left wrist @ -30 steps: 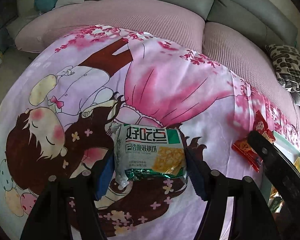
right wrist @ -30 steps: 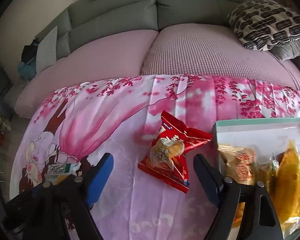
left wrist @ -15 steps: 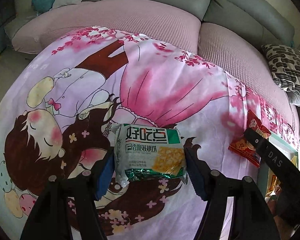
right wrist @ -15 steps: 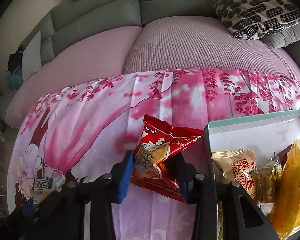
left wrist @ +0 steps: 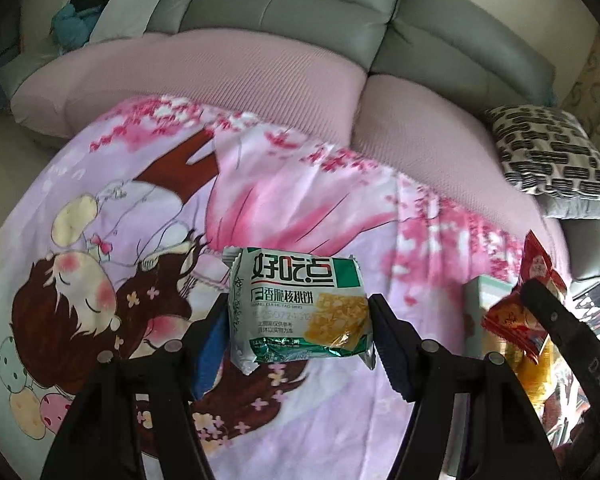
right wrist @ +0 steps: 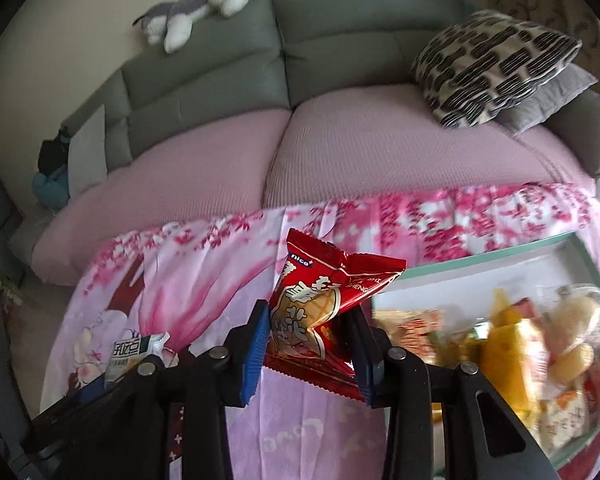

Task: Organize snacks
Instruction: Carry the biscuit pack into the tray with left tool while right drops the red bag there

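Red foil of the snack packet [right wrist: 320, 316] sits pinched between the narrowed jaws of the right gripper [right wrist: 308, 344], its crimped top fanning toward 12 o'clock, with the snack box [right wrist: 480, 258] at 3 o'clock. Between the left gripper [left wrist: 296, 336] pads, the green-and-white biscuit pack [left wrist: 300, 304] is held above the pink cartoon blanket [left wrist: 120, 220].

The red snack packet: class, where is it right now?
In the right wrist view the red snack packet sits pinched in the right gripper, above the pink blanket, just left of the snack box.
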